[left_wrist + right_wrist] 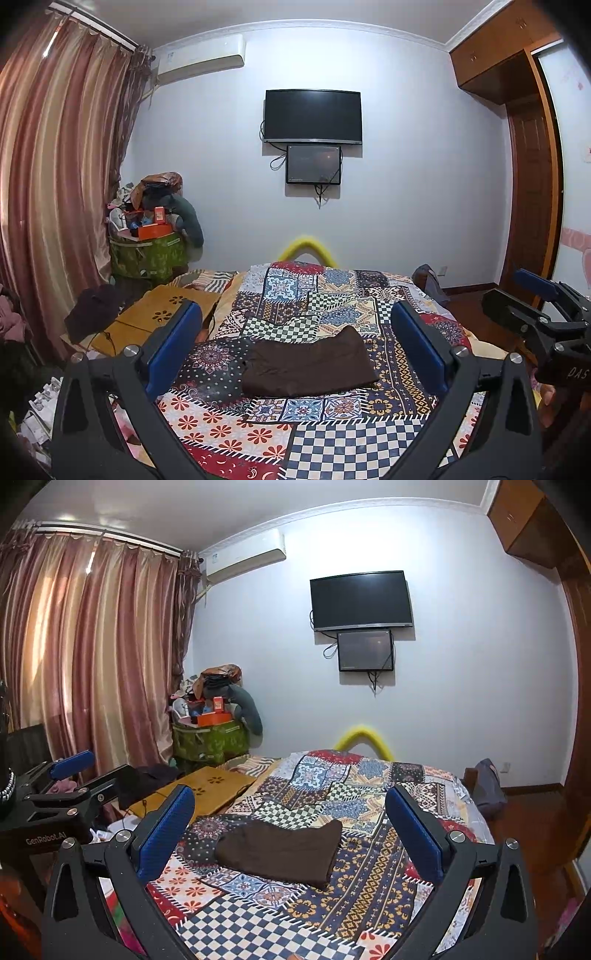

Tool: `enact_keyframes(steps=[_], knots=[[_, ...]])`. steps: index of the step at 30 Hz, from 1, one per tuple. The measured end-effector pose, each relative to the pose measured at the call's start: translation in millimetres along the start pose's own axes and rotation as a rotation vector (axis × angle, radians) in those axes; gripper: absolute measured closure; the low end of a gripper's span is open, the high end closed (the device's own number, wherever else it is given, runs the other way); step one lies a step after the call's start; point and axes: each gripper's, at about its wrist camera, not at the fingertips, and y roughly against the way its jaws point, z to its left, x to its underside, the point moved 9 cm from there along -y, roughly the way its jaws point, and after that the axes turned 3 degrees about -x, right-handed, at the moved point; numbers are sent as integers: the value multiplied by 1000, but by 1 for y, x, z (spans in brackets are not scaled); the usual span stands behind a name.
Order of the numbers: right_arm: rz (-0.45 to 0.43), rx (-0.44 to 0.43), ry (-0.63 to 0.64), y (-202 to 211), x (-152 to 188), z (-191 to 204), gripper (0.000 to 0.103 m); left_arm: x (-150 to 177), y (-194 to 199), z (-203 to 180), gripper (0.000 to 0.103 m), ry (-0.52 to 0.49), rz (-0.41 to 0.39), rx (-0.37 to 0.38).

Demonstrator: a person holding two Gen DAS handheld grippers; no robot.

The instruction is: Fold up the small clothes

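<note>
A dark brown garment [308, 367] lies folded flat on the patchwork bedspread [295, 435]; it also shows in the right wrist view [280, 851]. My left gripper [295, 332] is open and empty, held above the bed with the garment between and below its blue pads. My right gripper [291, 812] is open and empty too, above the garment. The right gripper also shows at the right edge of the left wrist view [543, 306]. The left gripper shows at the left edge of the right wrist view [70, 775].
A yellow wooden lap desk [207, 790] with a cable lies on the bed's left side. A dark cloth [92, 310] sits beside it. A green bag [147, 254] piled with things stands in the corner by the curtain. A grey bag [487, 786] hangs off the bed's right.
</note>
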Motion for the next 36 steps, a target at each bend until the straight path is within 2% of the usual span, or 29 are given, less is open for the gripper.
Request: enact_keyframes(steps=[36], knots=[[-1,7,-16,6,-3,-5,0,2,-3,0,0,14,27,32]])
